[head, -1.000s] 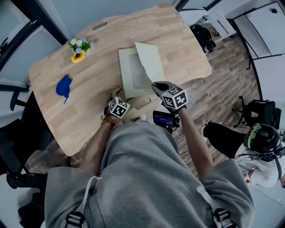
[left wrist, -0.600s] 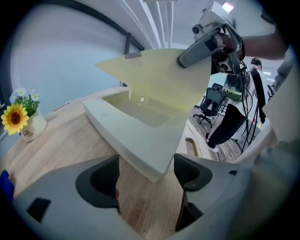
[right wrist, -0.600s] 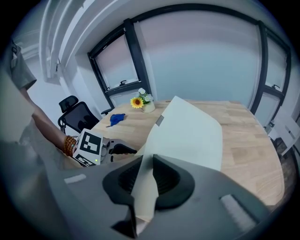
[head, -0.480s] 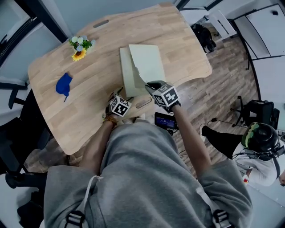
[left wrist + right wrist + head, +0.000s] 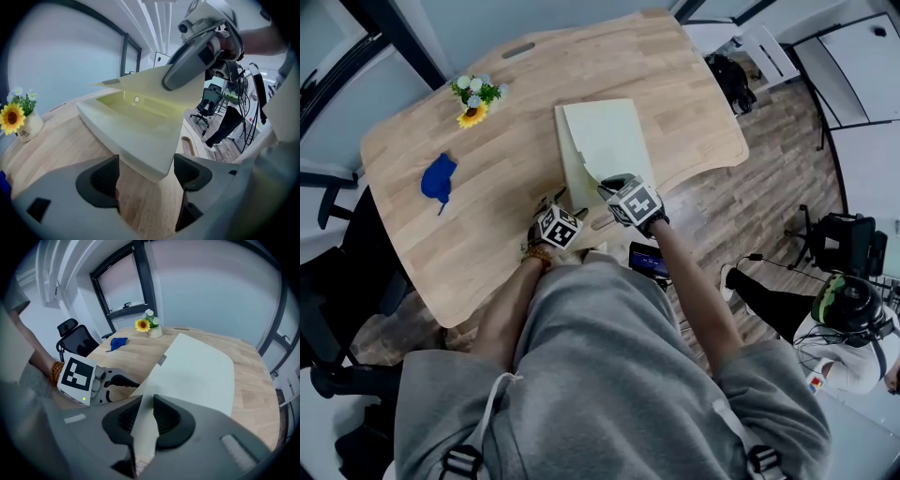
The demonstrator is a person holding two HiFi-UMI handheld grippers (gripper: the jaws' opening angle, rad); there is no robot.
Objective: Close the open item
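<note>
left gripper (image 5: 146, 174): jaws are standing wide apart, it is pointing steeply down | right gripper (image 5: 145, 417): jaws are pinching the thin edge of the lid (image 5: 201, 371) between the pads, it is tilting down | left forearm (image 5: 514, 298) and right forearm (image 5: 694, 286): both are reaching forward, the grippers are sitting close side by side

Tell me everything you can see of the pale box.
The box is flat, pale cream, cardboard-like, lying on the wooden table. Its lid slants over the shallow base, not fully shut. The right gripper pinches the lid's near edge; the left gripper, jaws open, flanks the base's near corner.
</note>
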